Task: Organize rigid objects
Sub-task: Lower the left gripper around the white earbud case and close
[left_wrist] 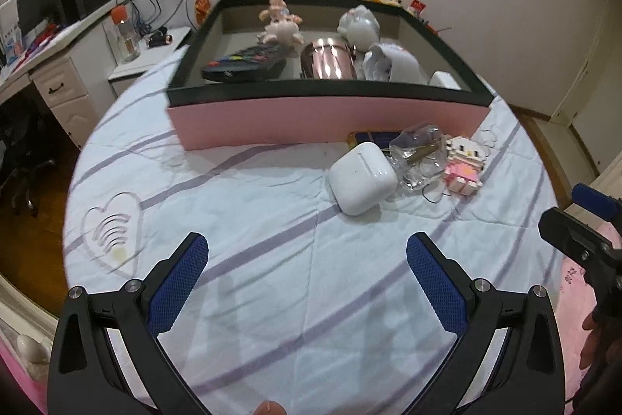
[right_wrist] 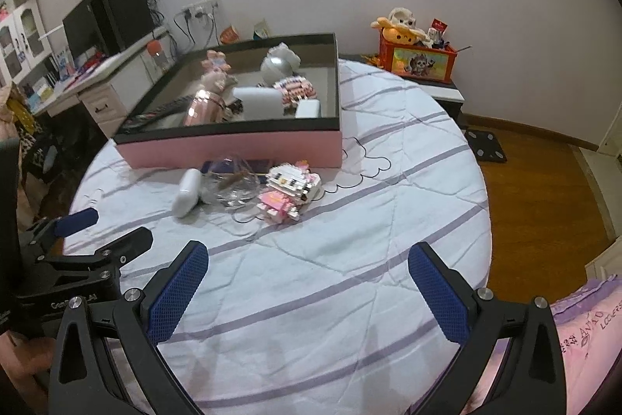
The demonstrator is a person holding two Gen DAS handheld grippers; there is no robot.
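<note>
The left gripper [left_wrist: 307, 282] hangs over bare striped bedsheet [left_wrist: 248, 220] with its blue pads spread wide and nothing between them; the right gripper [right_wrist: 307, 286] is likewise released and empty, hovering just beside its partner on the same sheet.

Ahead of both lies the small heap yet to be sorted: a white earbud case [left_wrist: 361, 177], touching a clear glass piece [left_wrist: 421, 154] with a block-built cat figure [left_wrist: 464, 164] on its far side, and a dark flat item [left_wrist: 373, 138] half hidden behind them; all sit just in front of the pink box [left_wrist: 311, 121], which already holds a remote, a pink cup and several figurines.

From the left gripper the case lies forward and slightly right, its long axis running diagonally toward the box; from the right gripper [left_wrist: 583, 220] it lies forward and to the left [right_wrist: 186, 197], with the cat figure [right_wrist: 289, 191] more nearly straight ahead; I judge the left hand better placed for the case, the right for the figure.
</note>
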